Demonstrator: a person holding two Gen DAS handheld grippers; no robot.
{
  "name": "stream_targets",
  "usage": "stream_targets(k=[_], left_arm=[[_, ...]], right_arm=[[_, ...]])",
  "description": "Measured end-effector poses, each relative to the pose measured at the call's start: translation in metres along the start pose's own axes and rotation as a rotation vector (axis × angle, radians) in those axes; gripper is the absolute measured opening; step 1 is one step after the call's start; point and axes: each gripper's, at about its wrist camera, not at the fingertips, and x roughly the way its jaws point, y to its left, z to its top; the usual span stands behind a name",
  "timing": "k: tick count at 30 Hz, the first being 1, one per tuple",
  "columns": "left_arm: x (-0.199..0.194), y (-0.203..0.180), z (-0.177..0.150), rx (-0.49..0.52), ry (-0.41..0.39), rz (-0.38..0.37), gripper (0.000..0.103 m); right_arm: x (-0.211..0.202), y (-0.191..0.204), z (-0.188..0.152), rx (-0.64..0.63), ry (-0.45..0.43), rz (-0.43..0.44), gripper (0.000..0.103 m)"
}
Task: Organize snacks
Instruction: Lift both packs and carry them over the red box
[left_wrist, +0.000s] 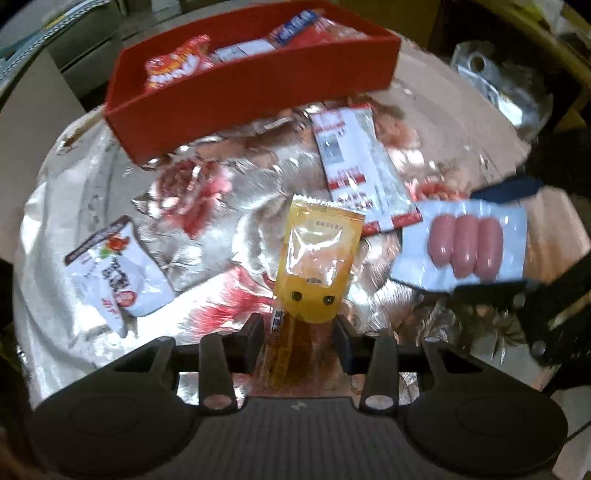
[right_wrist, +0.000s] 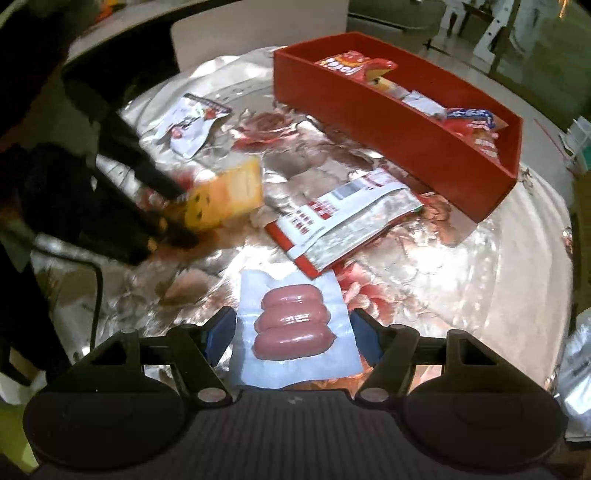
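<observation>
A red bin (left_wrist: 258, 96) holding several snack packs stands at the back of the table; it also shows in the right wrist view (right_wrist: 399, 122). My left gripper (left_wrist: 299, 332) is open, its fingers either side of the lower end of a yellow pouch (left_wrist: 317, 262), which also shows in the right wrist view (right_wrist: 225, 195). My right gripper (right_wrist: 293, 332) is open around a clear pack of three pink sausages (right_wrist: 293, 328), also seen in the left wrist view (left_wrist: 465, 247). A thin orange stick pack (left_wrist: 280, 354) lies under the yellow pouch.
A white and red flat packet (left_wrist: 362, 170) lies between the bin and the sausages, also in the right wrist view (right_wrist: 347, 221). A white pouch (left_wrist: 114, 269) lies to the left. A shiny floral cloth (right_wrist: 461, 295) covers the table. A silver bag (left_wrist: 495, 81) sits far right.
</observation>
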Motion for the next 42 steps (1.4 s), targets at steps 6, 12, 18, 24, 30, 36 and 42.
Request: stream_targets(k=[6, 12, 18, 24, 30, 36, 42], left_arm=[[0.005, -0.009, 0.004, 0.027, -0.011, 0.035, 0.040], [0.008, -0.006, 0.004, 0.013, -0.017, 0.085, 0.068], [0.006, -0.003, 0.004, -0.012, -0.017, 0.024, 0.035], [0.001, -0.004, 0.006, -0.045, -0.039, 0.014, 0.026], [-0.020, 0.003, 0.014, -0.096, -0.123, -0.020, 0.026], [-0.029, 0.009, 0.021, -0.125, -0.152, -0.025, 0.026], [-0.022, 0.010, 0.018, -0.120, -0.120, -0.044, 0.026]], right_arm=[[0.000, -0.004, 0.003, 0.022, -0.008, 0.002, 0.074], [0.007, -0.007, 0.002, 0.032, 0.010, -0.001, 0.074], [0.004, -0.008, 0.005, 0.039, -0.007, -0.001, 0.074], [-0.003, -0.015, 0.009, 0.063, -0.041, -0.016, 0.074], [-0.018, -0.027, 0.018, 0.109, -0.110, -0.020, 0.051], [-0.019, -0.046, 0.025, 0.202, -0.113, 0.006, 0.029], [0.001, -0.037, 0.008, 0.178, 0.003, 0.018, 0.072]])
